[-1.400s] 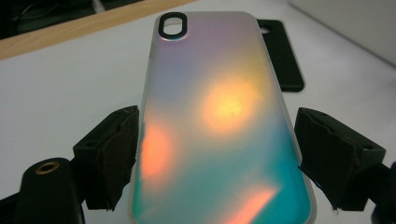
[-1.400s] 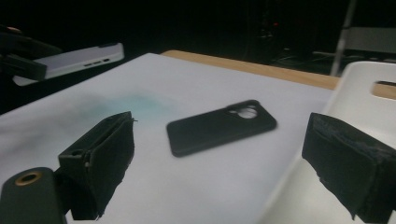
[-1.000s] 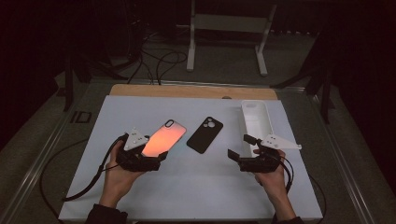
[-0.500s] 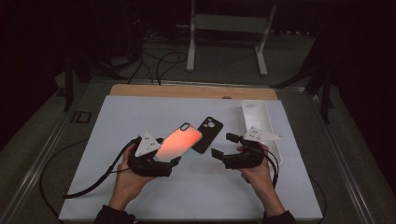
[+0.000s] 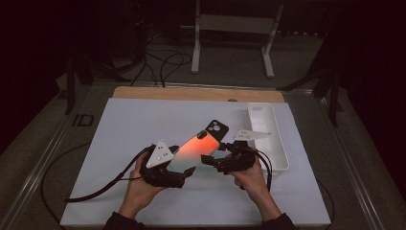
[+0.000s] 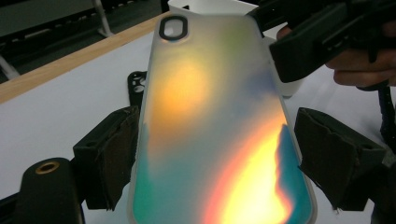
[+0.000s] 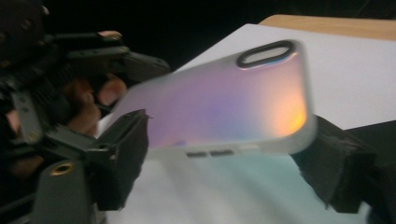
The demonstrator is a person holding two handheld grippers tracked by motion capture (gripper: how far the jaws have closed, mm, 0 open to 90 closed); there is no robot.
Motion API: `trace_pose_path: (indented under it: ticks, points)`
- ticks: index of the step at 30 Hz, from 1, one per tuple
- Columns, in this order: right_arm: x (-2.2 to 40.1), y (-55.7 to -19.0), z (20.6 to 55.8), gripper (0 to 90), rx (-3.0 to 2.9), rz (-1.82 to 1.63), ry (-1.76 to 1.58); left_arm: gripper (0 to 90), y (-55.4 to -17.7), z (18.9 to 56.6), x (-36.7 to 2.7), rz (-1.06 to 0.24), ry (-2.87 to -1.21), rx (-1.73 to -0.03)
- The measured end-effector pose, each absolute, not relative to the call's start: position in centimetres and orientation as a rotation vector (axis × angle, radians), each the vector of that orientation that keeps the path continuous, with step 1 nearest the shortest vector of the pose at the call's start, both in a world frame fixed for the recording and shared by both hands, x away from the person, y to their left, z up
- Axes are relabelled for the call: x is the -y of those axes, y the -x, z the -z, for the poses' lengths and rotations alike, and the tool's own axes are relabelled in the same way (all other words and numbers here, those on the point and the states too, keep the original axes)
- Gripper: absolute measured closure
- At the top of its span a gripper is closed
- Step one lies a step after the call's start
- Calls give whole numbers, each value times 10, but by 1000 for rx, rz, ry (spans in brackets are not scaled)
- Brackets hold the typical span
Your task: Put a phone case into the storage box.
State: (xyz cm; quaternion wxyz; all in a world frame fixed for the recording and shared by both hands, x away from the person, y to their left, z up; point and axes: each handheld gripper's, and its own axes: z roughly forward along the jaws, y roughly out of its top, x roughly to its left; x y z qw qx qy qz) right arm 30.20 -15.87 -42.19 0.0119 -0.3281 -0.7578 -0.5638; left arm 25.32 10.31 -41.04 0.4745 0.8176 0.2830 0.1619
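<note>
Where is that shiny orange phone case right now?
In the high view the orange phone case is lifted above the white mat at table centre, between both grippers, in front of the black case.

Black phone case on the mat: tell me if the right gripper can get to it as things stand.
Probably not directly. The black phone case lies partly under the raised iridescent case, which sits between the right gripper's jaws while the left gripper holds it.

High view overhead, tool views close (blurry)
</note>
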Motion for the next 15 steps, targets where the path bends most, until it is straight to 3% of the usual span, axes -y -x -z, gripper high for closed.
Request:
trace_pose_path:
  ticks: [4, 8, 13, 15]
  points:
    - [158, -303, 420, 369, 2311, 1741, 1058, 168, -252, 413, -97, -396, -2020, -670]
    - [156, -302, 419, 427, 2302, 1733, 1052, 167, -250, 415, -92, -397, -2035, -650]
    - [153, -302, 419, 685, 2208, 1748, 1038, 167, -250, 418, -90, -396, -2048, -645]
    - [153, -301, 418, 734, 2183, 1754, 1024, 167, -250, 420, -89, -405, -2061, -644]
